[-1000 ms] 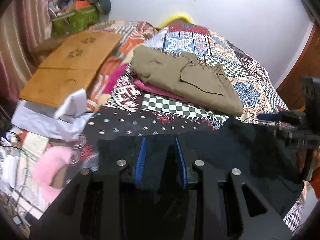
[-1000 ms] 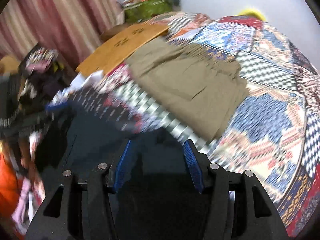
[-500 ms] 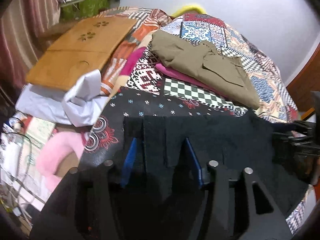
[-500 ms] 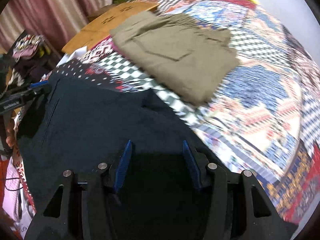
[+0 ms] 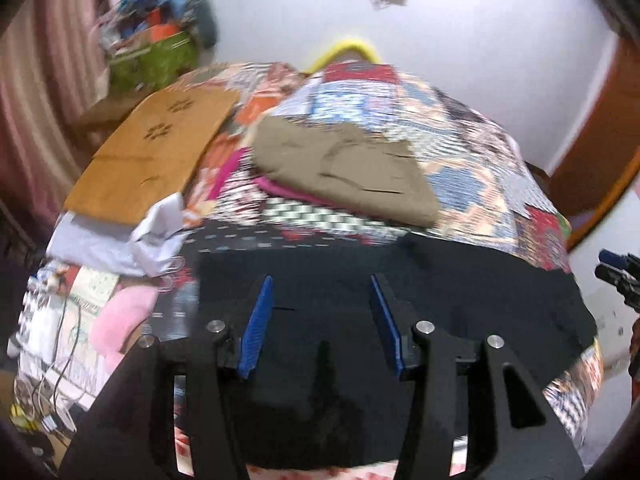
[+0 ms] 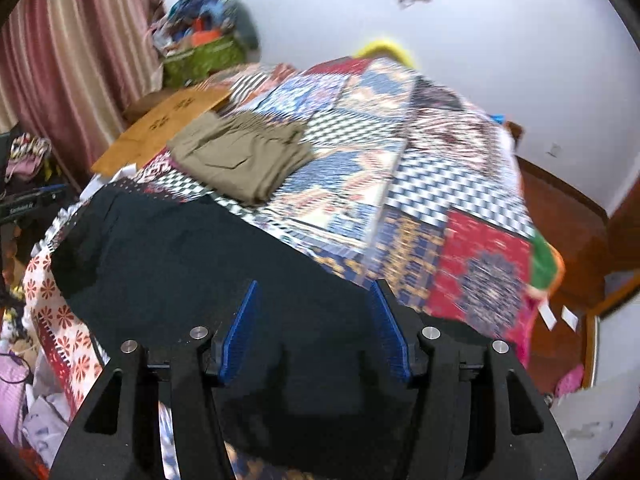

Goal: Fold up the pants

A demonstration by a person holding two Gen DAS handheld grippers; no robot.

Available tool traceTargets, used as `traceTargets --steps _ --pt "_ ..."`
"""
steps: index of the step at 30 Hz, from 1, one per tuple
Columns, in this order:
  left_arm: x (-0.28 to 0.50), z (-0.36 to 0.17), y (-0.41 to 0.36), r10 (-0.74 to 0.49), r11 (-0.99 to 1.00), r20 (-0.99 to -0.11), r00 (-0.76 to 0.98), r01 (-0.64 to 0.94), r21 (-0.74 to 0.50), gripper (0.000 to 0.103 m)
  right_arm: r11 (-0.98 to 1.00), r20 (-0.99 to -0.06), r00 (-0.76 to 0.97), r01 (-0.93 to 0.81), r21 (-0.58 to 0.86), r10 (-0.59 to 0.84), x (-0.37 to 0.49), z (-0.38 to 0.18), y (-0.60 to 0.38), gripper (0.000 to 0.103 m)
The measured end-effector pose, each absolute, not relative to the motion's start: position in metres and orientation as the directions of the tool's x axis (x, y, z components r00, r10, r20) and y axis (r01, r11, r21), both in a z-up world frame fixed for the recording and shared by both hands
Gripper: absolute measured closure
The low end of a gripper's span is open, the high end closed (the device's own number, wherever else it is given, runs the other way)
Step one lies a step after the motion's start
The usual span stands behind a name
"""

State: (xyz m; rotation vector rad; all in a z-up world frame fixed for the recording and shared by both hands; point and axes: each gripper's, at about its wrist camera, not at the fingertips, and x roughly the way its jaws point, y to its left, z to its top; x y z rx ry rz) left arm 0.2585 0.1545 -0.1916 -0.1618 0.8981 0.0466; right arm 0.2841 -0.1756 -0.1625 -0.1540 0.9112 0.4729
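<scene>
Black pants (image 5: 400,280) spread along bed's (image 6: 460,184) near edge; left gripper (image 5: 322,312) jaws apart, empty; right gripper (image 6: 314,320) jaws opening, empty.

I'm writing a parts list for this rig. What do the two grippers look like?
Both look alike. The left gripper and right gripper each have a black frame with triangular cutouts, round silver screw heads, and two fingers faced with ribbed blue pads. No cables, markings or sleeves show.
</scene>
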Motion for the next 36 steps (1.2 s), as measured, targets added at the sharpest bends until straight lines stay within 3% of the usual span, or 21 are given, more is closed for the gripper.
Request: traceTargets --steps 6,11,13,16,21,25,31,36 --pt "0.260 -0.208 0.072 -0.133 0.989 -0.795 0.592 0.024 -0.147 0.044 0.928 -0.795 0.530 -0.359 0.104 0.294 0.257 -0.184 -0.221 0.047" --pt "0.261 -0.262 0.020 -0.205 0.978 -0.857 0.472 0.062 -0.200 0.044 0.939 -0.887 0.354 -0.277 0.202 0.295 0.255 -0.268 -0.234 0.048" --pt "0.258 -0.283 0.007 -0.187 0.982 -0.883 0.430 0.069 -0.175 0.044 0.931 -0.868 0.359 -0.248 0.266 0.344 0.250 -0.288 -0.246 0.044" --pt "0.247 -0.290 0.010 -0.185 0.982 -0.873 0.452 0.045 -0.185 0.042 0.928 -0.864 0.343 -0.191 0.319 0.368 0.253 -0.289 -0.268 0.046" --pt "0.253 -0.270 0.015 -0.195 0.980 -0.876 0.441 0.054 -0.191 0.042 0.951 -0.896 0.343 -0.226 0.212 0.281 0.254 -0.278 -0.269 0.045" --pt "0.277 -0.244 0.000 -0.221 0.975 -0.850 0.478 0.099 -0.198 0.042 0.953 -0.863 0.416 -0.216 0.211 0.285 0.260 -0.262 -0.273 0.043" --pt "0.333 -0.233 -0.067 -0.309 0.946 -0.842 0.443 0.238 -0.222 0.042 0.932 -0.816 0.451 -0.186 0.310 0.362 0.282 -0.256 -0.273 0.043" --pt "0.380 -0.263 -0.125 -0.333 0.919 -0.884 0.328 0.325 -0.226 0.042 0.917 -0.806 0.439 -0.209 0.339 0.398 0.313 -0.261 -0.250 0.043"
